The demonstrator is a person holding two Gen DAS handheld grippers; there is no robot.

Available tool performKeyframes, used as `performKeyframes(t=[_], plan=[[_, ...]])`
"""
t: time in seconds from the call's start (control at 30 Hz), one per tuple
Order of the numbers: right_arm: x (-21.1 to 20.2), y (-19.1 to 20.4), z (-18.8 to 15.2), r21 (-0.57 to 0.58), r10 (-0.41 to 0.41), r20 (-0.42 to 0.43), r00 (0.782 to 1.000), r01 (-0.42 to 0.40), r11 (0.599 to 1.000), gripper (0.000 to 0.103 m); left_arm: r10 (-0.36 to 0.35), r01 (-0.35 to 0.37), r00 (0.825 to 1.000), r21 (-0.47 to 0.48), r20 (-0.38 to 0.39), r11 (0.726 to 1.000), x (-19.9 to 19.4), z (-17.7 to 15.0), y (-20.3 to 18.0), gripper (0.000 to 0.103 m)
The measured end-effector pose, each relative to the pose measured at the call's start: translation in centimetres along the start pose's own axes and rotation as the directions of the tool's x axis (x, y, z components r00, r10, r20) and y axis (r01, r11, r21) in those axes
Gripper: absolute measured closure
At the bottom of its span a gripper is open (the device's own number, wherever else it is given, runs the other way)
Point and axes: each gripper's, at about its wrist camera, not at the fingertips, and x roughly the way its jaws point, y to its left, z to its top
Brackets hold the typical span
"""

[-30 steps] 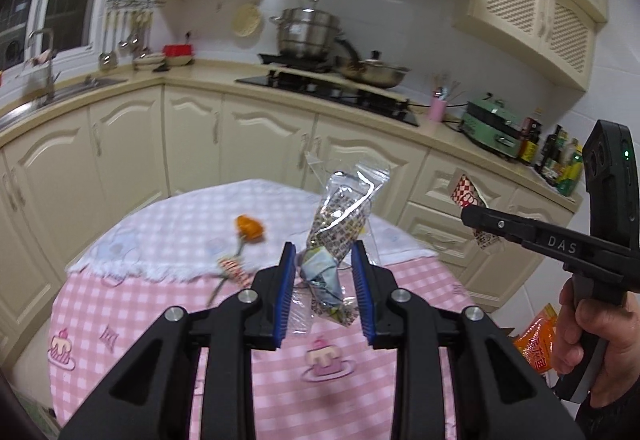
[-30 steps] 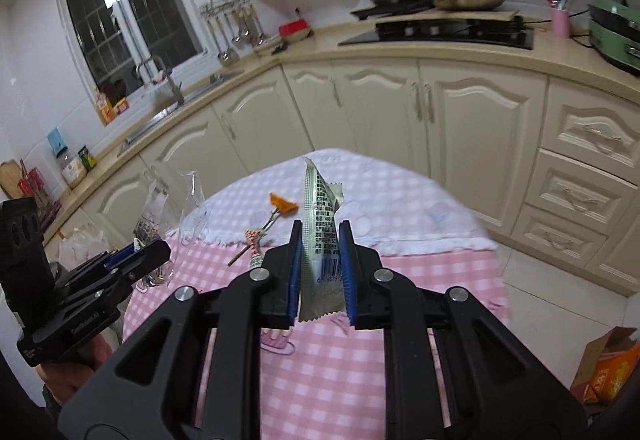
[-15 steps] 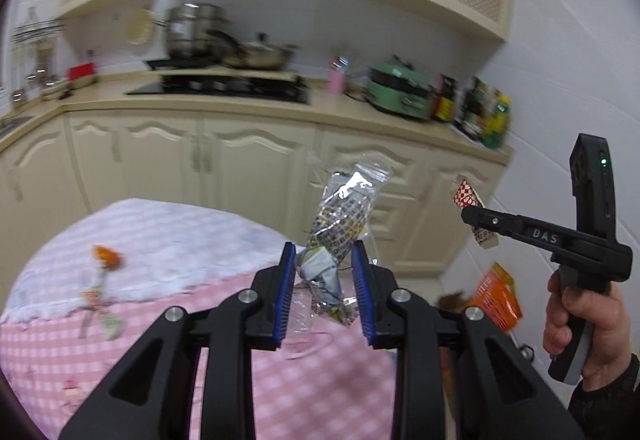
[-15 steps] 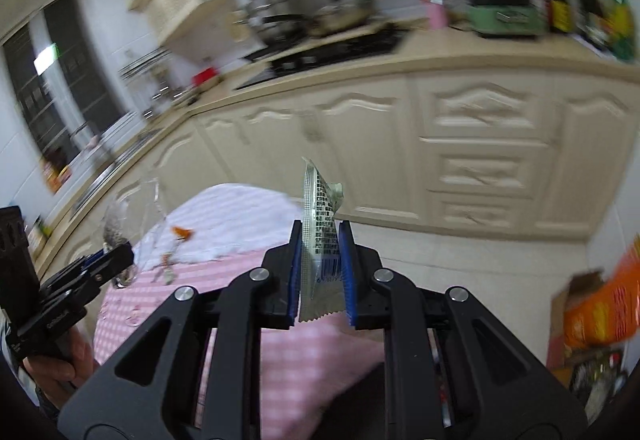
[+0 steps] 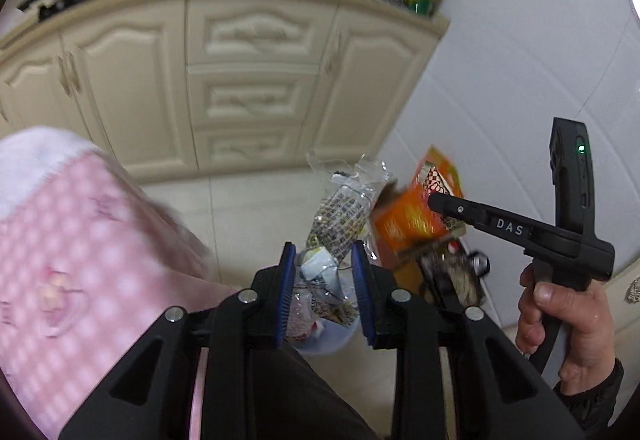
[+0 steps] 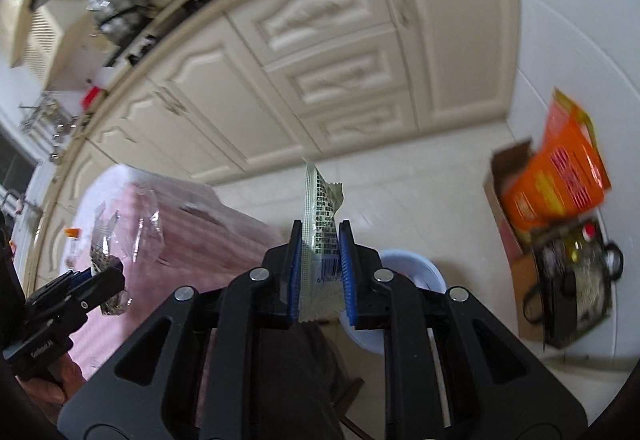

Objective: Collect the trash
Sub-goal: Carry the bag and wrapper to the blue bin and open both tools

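My left gripper (image 5: 323, 260) is shut on a crumpled clear plastic bag (image 5: 342, 207) with printed wrappers inside, held out past the table over the floor. My right gripper (image 6: 320, 240) is shut on a flat, pale green wrapper (image 6: 322, 207) with black print and a barcode, standing upright between the blue pads. Below both grippers a light blue bin (image 6: 420, 272) stands on the floor, mostly hidden behind the fingers; its rim also shows as the bin (image 5: 332, 336) in the left wrist view. The left gripper (image 6: 86, 280) and its bag appear at lower left in the right wrist view.
The round table with a pink checked cloth (image 5: 72, 260) is at the left. An orange carton (image 6: 556, 179) in a cardboard box and a tray of dark items (image 6: 572, 280) sit on the floor by the white wall. Cream cabinets (image 5: 248, 71) run behind.
Both grippers have swung from over the table to the right and downward, with the views now tilted toward the floor and the blue bin. Each still holds its wrapper.
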Motion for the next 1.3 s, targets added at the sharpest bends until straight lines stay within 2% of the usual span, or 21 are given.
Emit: performKeyframes(t=[0.17, 0.33, 0.4, 0.43, 0.47, 0.5, 0.53, 0.57, 0.6, 0.7, 0.8, 0.97, 1.17, 1.3], plan=[[2.7, -2.6, -1.1, 0.063, 0.000, -0.062, 0.998, 0.004, 0.998, 0.085, -0.032, 0.030, 0.992, -0.015, -0.121, 0.999, 5.5, -0.3, -0.7, 0.076], [4.8, -4.1, -2.0, 0.108, 0.006, -0.106, 0.994, 0.005, 0.994, 0.085, -0.024, 0.026, 0.979, 0.007, -0.203, 1.000, 9.8, 0.0, -2.0, 0.075], [5.6, -4.6, -2.4, 0.124, 0.014, -0.130, 0.991, 0.003, 0.992, 0.085, -0.020, 0.022, 0.971, 0.006, -0.237, 1.000, 11.3, 0.0, -2.3, 0.071], [6.1, -4.9, -2.7, 0.133, 0.016, -0.145, 0.989, 0.003, 0.991, 0.084, -0.015, 0.018, 0.964, 0.010, -0.265, 1.000, 12.2, -0.2, -2.3, 0.056], [6.5, -5.3, -2.8, 0.145, 0.017, -0.157, 0.987, 0.006, 0.989, 0.084, -0.003, 0.007, 0.957, 0.015, -0.290, 1.000, 13.0, -0.4, -2.4, 0.035], [6.9, -5.8, -3.1, 0.172, 0.017, -0.172, 0.985, 0.013, 0.985, 0.074, 0.009, -0.004, 0.954, 0.018, -0.298, 1.000, 13.2, -0.6, -2.3, 0.028], [7.2, -6.3, -3.4, 0.195, 0.013, -0.179, 0.984, 0.023, 0.981, 0.041, 0.030, -0.024, 0.954, 0.024, -0.299, 0.999, 13.4, -0.7, -2.2, 0.024], [7.1, -6.7, -3.6, 0.213, 0.005, -0.173, 0.985, 0.033, 0.977, 0.027, 0.042, -0.036, 0.953, 0.027, -0.300, 0.999, 13.6, -0.6, -2.1, 0.021], [7.0, -6.9, -3.7, 0.222, 0.006, -0.166, 0.986, 0.032, 0.975, 0.023, 0.046, -0.040, 0.952, 0.026, -0.302, 0.999, 13.5, -0.6, -1.9, 0.020], [6.6, -7.5, -3.7, 0.243, 0.006, -0.152, 0.988, 0.032, 0.970, 0.022, 0.060, -0.058, 0.955, 0.015, -0.292, 0.998, 12.9, -0.4, -1.2, 0.016], [6.3, -7.7, -3.4, 0.250, -0.021, -0.138, 0.990, 0.055, 0.967, 0.006, 0.083, -0.085, 0.961, 0.005, -0.263, 0.996, 11.8, 0.0, -0.5, 0.015], [6.4, -7.4, -3.1, 0.231, -0.089, -0.148, 0.985, 0.122, 0.965, 0.006, 0.107, -0.112, 0.973, -0.014, -0.202, 0.994, 9.3, 0.5, 0.2, 0.011], [5.7, -5.7, -2.7, 0.202, -0.085, -0.137, 0.987, 0.112, 0.973, 0.006, 0.093, -0.097, 0.987, -0.026, -0.129, 0.995, 5.6, 1.3, 0.2, 0.011], [4.4, -3.6, -1.6, 0.173, -0.073, -0.099, 0.992, 0.089, 0.981, 0.006, 0.087, -0.090, 0.994, -0.038, -0.067, 0.995, 2.6, 2.0, 0.4, 0.011]])
